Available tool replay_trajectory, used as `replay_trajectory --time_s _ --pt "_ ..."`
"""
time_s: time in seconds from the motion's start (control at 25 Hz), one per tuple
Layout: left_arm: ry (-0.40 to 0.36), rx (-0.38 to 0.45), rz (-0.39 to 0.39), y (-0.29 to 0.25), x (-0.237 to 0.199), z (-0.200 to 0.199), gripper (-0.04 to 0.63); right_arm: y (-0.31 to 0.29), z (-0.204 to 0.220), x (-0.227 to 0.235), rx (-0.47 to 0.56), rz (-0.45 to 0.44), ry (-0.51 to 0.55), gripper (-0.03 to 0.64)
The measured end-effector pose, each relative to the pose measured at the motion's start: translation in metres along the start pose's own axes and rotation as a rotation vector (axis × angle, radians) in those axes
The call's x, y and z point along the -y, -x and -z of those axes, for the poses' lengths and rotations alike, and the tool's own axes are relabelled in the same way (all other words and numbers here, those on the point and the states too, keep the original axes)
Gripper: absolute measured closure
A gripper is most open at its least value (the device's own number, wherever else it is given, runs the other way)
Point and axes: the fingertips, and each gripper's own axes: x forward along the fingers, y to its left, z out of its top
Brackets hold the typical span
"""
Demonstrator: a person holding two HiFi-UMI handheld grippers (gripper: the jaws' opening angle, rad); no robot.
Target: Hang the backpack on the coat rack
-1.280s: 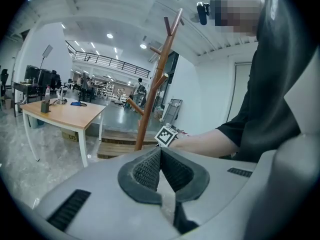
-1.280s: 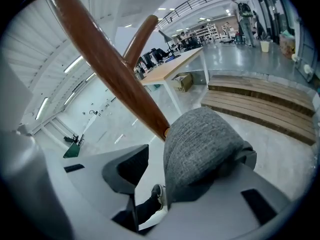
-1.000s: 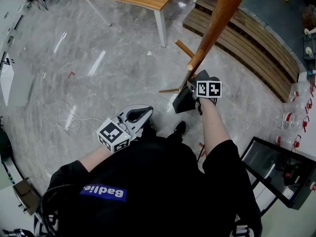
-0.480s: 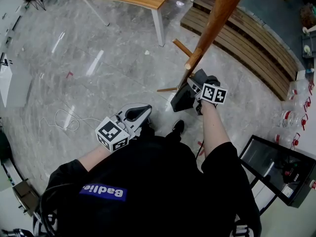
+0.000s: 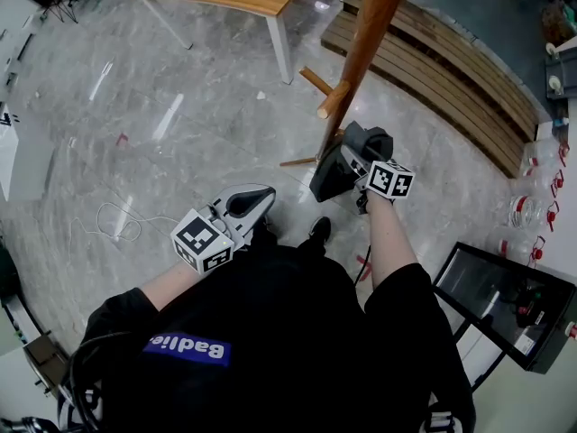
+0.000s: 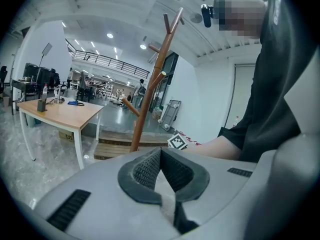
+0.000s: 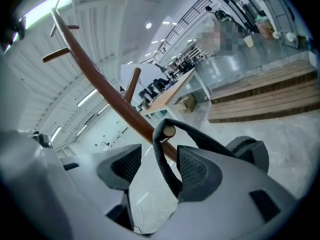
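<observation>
Right tongs (image 7: 158,165) opening, strap (image 7: 163,169) unclamped between them, looped over peg (image 7: 169,131) of coat rack (image 7: 105,91) | backpack (image 5: 347,156) just below peg, strap running upright | left tongs (image 6: 159,171) together, empty, well apart from peg | we'd back right tongs off peg

A: What sits between the left gripper (image 6: 159,153)'s grey jaws?
B: Nothing. Its black ribbed pads (image 6: 145,170) meet at the tips.
A: And beyond?
B: A tall brown wooden coat rack (image 6: 150,99) rises just past the tips. A light wooden table (image 6: 60,114) with white legs is left of them, and a bare forearm (image 6: 220,146) is right.
</observation>
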Motion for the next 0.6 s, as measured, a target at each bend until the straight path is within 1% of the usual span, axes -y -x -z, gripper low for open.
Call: replay_trajectory --time_s 0.08,0.2,0.32,0.4,0.44,0.52,0.6 --pt "-0.005 0.004 0.0 -0.006 0.006 -0.002 0.586 0.012 -0.004 -0.002 0.026 -0.004 0.041 0.411" --pt "-0.006 0.016 -0.007 -0.013 0.01 -0.009 0.586 0.033 -0.01 -0.007 0.041 0.013 0.115 0.41" --pt "-0.008 0.036 0.003 -0.019 0.018 -0.012 0.586 0.06 -0.008 -0.027 0.038 0.014 0.207 0.411" --pt "-0.014 0.047 0.025 -0.021 0.024 -0.014 0.586 0.078 0.0 -0.056 0.043 -0.028 0.236 0.411" --pt "-0.019 0.053 0.04 -0.02 0.027 -0.016 0.586 0.087 0.004 -0.075 0.059 -0.06 0.229 0.411" --pt "-0.034 0.065 0.079 -0.015 0.031 -0.021 0.586 0.102 0.009 -0.115 0.115 -0.122 0.2 0.413" --pt "-0.065 0.074 0.13 -0.008 0.036 -0.024 0.586 0.114 0.014 -0.155 0.169 -0.154 0.204 0.414"
